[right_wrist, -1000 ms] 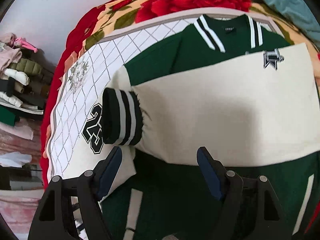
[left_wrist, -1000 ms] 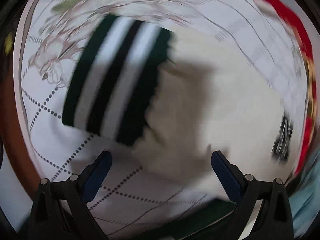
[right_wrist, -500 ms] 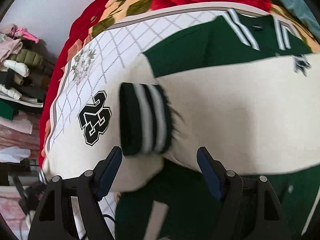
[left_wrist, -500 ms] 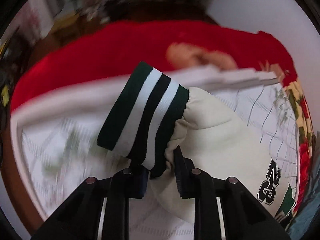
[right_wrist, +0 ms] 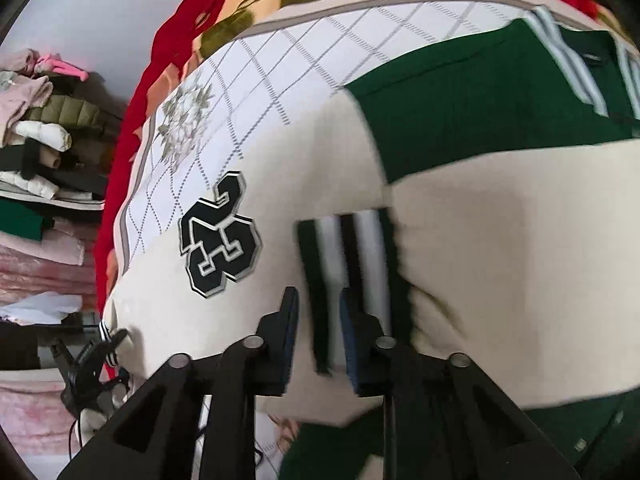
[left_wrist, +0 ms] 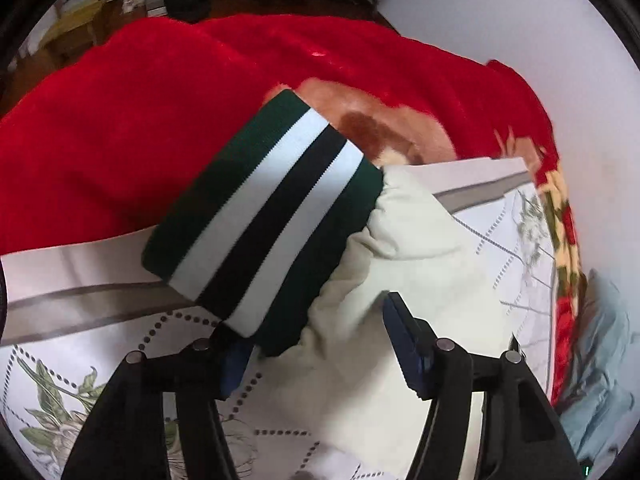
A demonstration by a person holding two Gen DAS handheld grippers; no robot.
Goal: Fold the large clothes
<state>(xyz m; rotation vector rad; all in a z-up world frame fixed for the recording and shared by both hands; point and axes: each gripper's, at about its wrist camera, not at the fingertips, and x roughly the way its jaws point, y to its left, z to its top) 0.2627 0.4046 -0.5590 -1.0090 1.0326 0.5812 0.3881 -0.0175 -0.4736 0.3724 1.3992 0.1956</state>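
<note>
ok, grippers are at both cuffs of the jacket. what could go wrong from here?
1. The left gripper has its jaws wide open around the cuff of the 23 sleeve. Unheld, that sleeve end may slide off toward the red blanket's edge.
2. The right gripper seems to pinch only the rim of the folded-over cuff, so it could slip out on the pull.

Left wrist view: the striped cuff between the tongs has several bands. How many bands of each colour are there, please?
Bands on the cuff:
Dark green bands: 2
White bands: 2
Black band: 1
Total: 5
</note>
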